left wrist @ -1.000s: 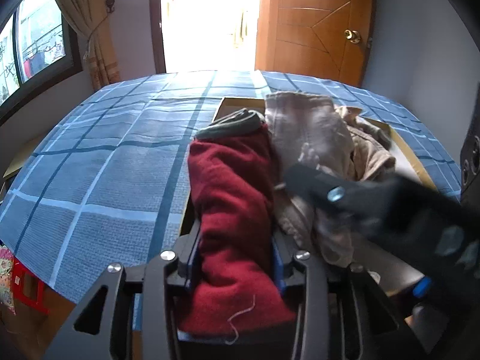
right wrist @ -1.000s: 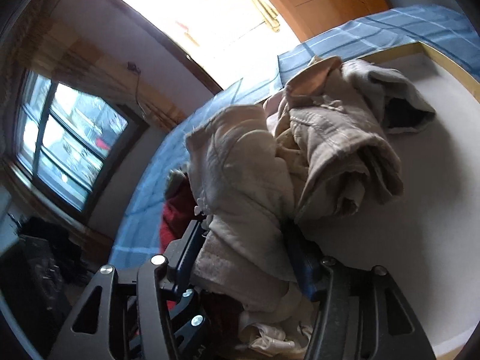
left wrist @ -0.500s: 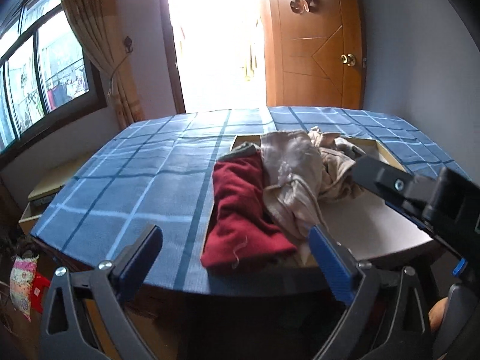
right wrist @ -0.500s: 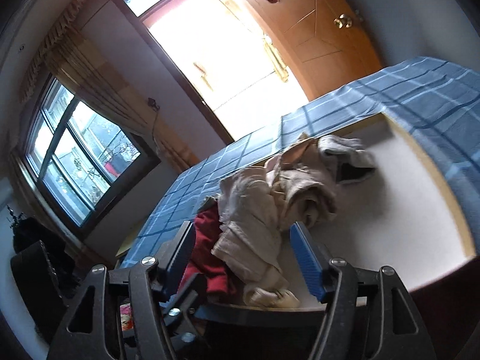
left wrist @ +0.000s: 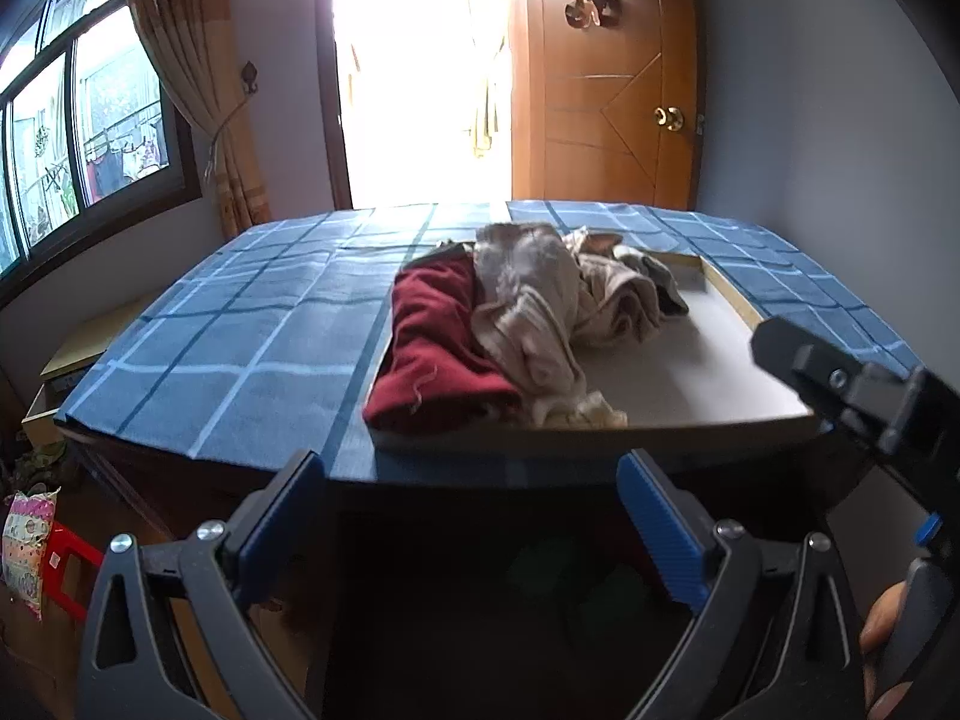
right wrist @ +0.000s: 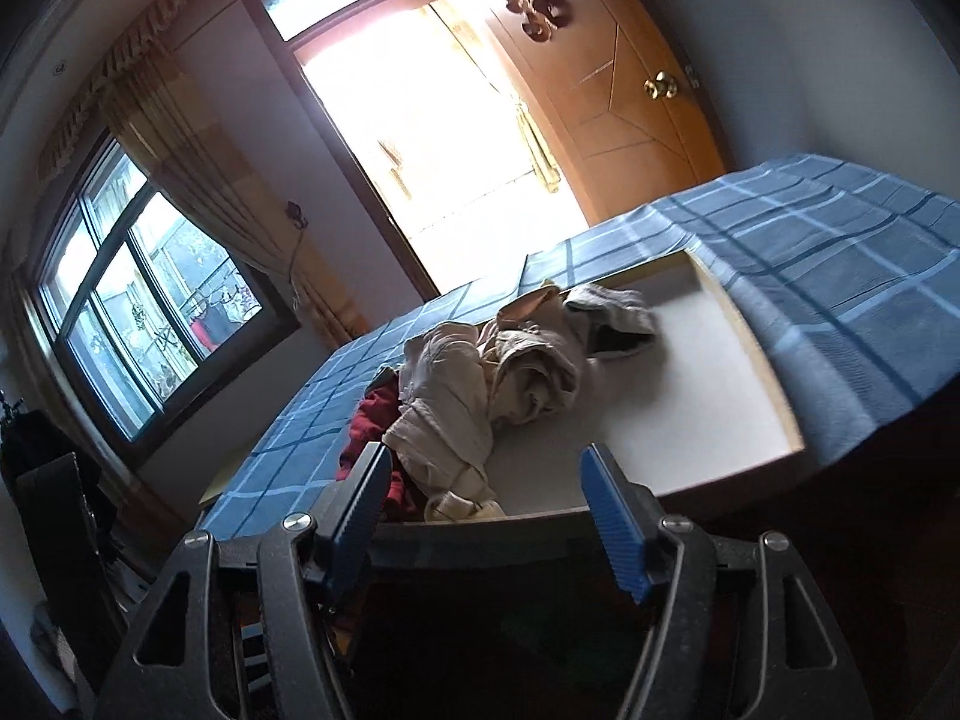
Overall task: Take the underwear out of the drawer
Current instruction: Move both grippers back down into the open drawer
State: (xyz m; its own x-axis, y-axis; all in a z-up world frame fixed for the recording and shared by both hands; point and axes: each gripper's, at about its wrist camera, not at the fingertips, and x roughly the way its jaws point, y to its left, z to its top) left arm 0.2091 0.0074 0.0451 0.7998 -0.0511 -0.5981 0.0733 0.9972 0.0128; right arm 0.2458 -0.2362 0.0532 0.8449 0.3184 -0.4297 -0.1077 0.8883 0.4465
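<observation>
A blue checked cloth [left wrist: 252, 324] covered the desk. Behind stood an orange wooden door [left wrist: 606, 90], a tied beige curtain [left wrist: 198, 96] and a dark-framed window [left wrist: 72, 120].

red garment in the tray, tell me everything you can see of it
The red garment is a dark maroon, soft knit-looking cloth, folded or rolled into a long bundle with a loose pale thread at its near end. It lies along the left side of the shallow tray, partly over its left edge onto the blue checked cloth. The beige garment presses against its right side and partly overlaps it. A dark grey piece sits at its far end. Neither gripper touches it; the right wrist view shows only a sliver.
</observation>
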